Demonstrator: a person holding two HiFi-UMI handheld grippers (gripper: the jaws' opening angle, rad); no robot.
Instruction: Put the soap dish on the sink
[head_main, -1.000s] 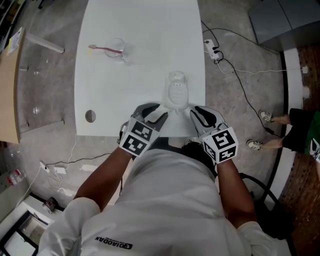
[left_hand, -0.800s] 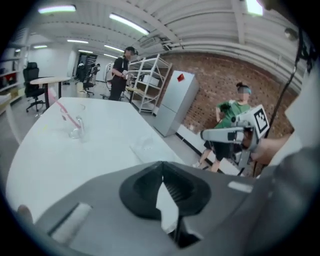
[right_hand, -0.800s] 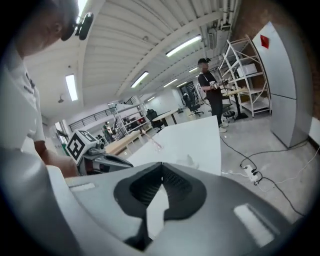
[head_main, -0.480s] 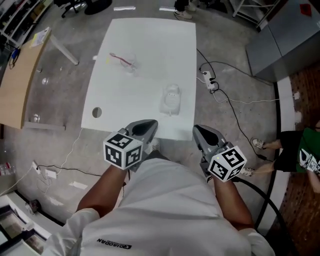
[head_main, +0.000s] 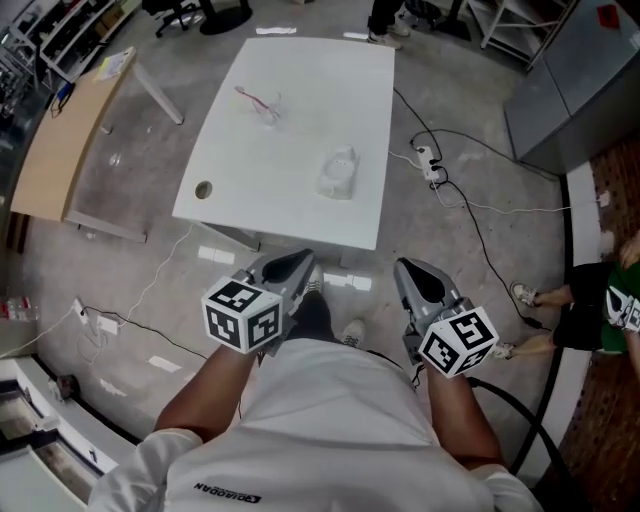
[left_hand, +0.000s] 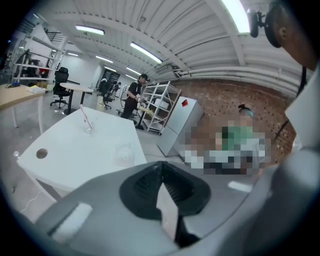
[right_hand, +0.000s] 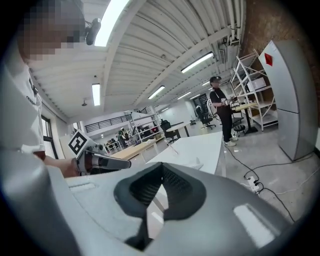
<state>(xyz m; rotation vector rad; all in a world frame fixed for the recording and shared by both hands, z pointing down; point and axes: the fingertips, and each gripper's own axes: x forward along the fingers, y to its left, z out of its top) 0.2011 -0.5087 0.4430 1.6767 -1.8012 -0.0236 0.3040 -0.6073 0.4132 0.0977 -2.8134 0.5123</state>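
The clear soap dish (head_main: 338, 172) lies on the white table (head_main: 300, 60), toward its near right side. My left gripper (head_main: 303, 260) and right gripper (head_main: 405, 267) hang in front of my chest, well short of the table's near edge, over the floor. Both are shut with nothing between the jaws. In the left gripper view the shut gripper (left_hand: 161, 166) points past the table's corner, with the soap dish (left_hand: 123, 154) small at the left. In the right gripper view the shut gripper (right_hand: 162, 166) faces the table (right_hand: 200, 145), and the left gripper (right_hand: 100, 161) shows at the left. No sink is in view.
A clear cup with a pink toothbrush (head_main: 265, 105) stands at the table's far left. The table has a round hole (head_main: 204, 189) near its left corner. A wooden desk (head_main: 70, 140) stands left, a grey cabinet (head_main: 580, 80) right. Cables (head_main: 470, 190) cross the floor. A person's legs (head_main: 590, 300) show at the right.
Both grippers have drawn back from the table edge beside the soap dish toward my chest and risen. Their jaws, apart a second ago, are shut. The dish stays on the table.
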